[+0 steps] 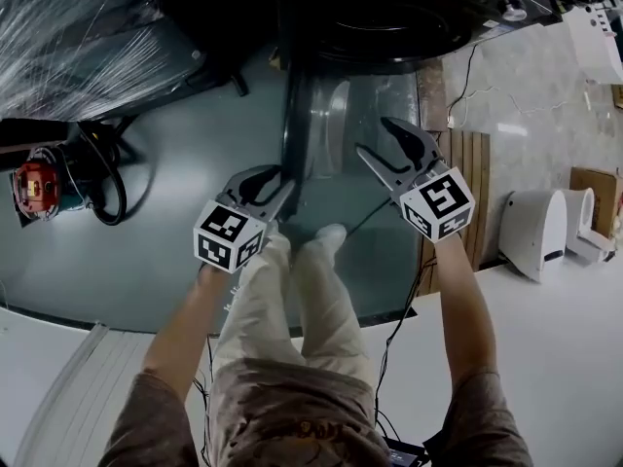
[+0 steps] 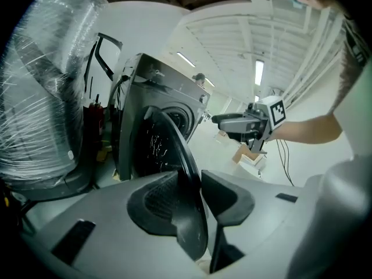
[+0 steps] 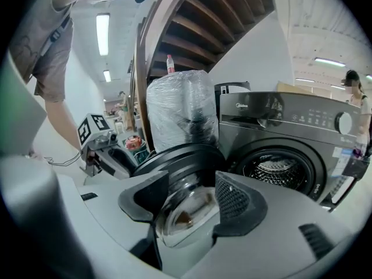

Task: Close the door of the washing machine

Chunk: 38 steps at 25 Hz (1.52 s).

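Observation:
The dark washing machine [image 1: 389, 17] stands at the top of the head view with its round door [image 1: 297, 134] swung out towards me, edge-on. My left gripper [image 1: 280, 185] is shut on the door's dark rim; in the left gripper view the rim [image 2: 186, 173] runs between the pads of the left gripper [image 2: 195, 182]. My right gripper [image 1: 376, 136] hangs open on the door's other side. In the right gripper view, past the right gripper [image 3: 192, 190], I see the door's glass bowl [image 3: 186, 208], with nothing gripped, and the open drum [image 3: 279, 170] to the right.
A plastic-wrapped bulky object [image 1: 68, 37] stands left of the machine. A red device [image 1: 37, 185] with a black cable lies at the far left. Wooden slats [image 1: 472, 178] and white housings [image 1: 533, 230] sit to the right. My legs [image 1: 292, 280] are below the door.

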Motion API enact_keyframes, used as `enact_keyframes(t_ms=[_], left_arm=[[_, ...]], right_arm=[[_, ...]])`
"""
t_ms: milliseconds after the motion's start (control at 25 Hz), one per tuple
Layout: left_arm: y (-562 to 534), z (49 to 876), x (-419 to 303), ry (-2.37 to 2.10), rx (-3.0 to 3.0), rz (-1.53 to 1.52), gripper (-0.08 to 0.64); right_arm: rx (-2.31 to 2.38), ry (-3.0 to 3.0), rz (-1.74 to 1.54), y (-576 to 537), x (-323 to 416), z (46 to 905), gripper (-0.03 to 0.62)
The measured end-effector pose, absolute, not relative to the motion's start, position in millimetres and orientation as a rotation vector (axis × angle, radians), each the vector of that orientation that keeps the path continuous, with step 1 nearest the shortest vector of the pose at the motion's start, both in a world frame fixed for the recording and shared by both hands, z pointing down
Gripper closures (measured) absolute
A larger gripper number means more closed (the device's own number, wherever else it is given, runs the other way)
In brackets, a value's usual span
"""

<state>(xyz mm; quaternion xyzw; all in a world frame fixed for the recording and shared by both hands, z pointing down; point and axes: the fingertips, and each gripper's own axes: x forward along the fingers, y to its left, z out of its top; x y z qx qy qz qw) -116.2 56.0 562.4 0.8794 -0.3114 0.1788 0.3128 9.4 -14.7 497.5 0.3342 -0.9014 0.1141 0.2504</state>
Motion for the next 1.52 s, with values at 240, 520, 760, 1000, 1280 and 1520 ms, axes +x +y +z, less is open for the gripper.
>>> enact_keyframes(t_ms=[240,520,760,1000,1280,1520], left_arm=[[60,561,-80,-0.784,2.33,0.501,0.442],[57,558,-38,-0.743,2.347,0.513,0.431],[50,558,-2,-0.734,2.35,0.496,0.425],[34,558,31,-0.715,2.361,0.501,0.433],[14,556,69,-0.68,2.378,0.456,0.446],[-1,555,93,-0.616,2.401,0.463,0.474]], right_arm=[[1.045,-2.442,0.363,9,54,501,0.365],[1.113,-2.443,0.419,33,92,504,0.365],[1.152,-2.443,0.469,46,124,513,0.365],[1.184,-2.442,0.545,53,149,525,0.365],[1.289,-2.424,0.617,59,172,535,0.397],[1.367,-2.393,0.711,59,174,541,0.417]])
